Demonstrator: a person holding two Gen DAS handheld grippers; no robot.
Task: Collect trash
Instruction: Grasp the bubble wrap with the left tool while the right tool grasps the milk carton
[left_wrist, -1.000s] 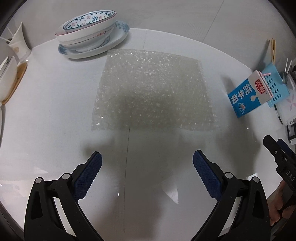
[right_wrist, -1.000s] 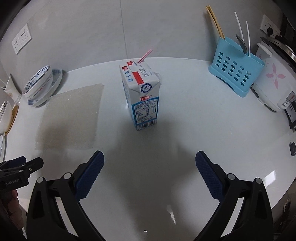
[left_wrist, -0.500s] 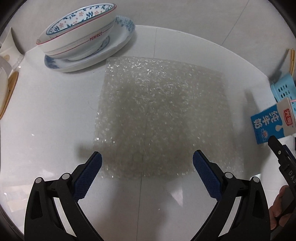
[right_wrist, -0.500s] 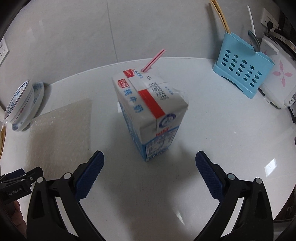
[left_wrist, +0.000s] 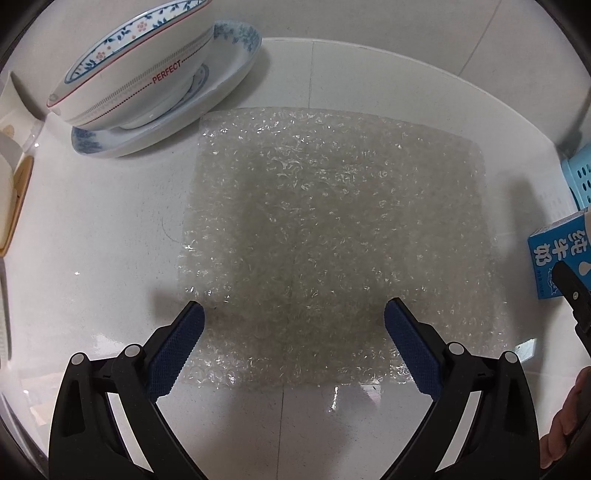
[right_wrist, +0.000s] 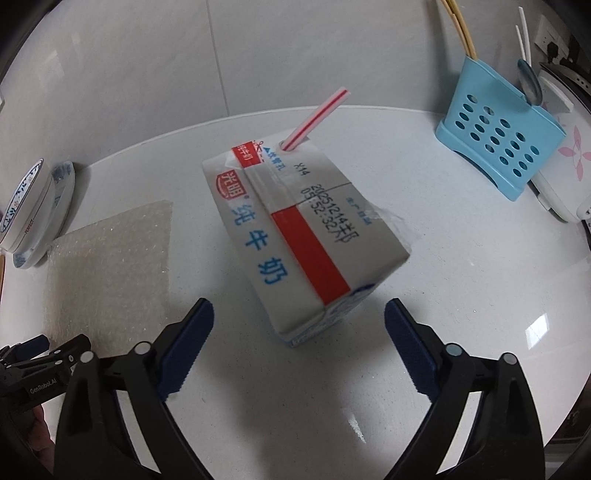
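Right hand-held gripper (right_wrist: 297, 325) wide, jaws just narrowing, straddling upright milk carton (right_wrist: 306, 236) for side grasp. Left hand-held gripper (left_wrist: 293, 325) wide above bubble wrap (left_wrist: 332, 229); bowl (left_wrist: 129, 70) at 11 o'clock.

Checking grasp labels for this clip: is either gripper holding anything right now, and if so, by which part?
Nothing is held. The left gripper is open above the bubble wrap; the right gripper, its jaws just closing, straddles the milk carton without touching it.
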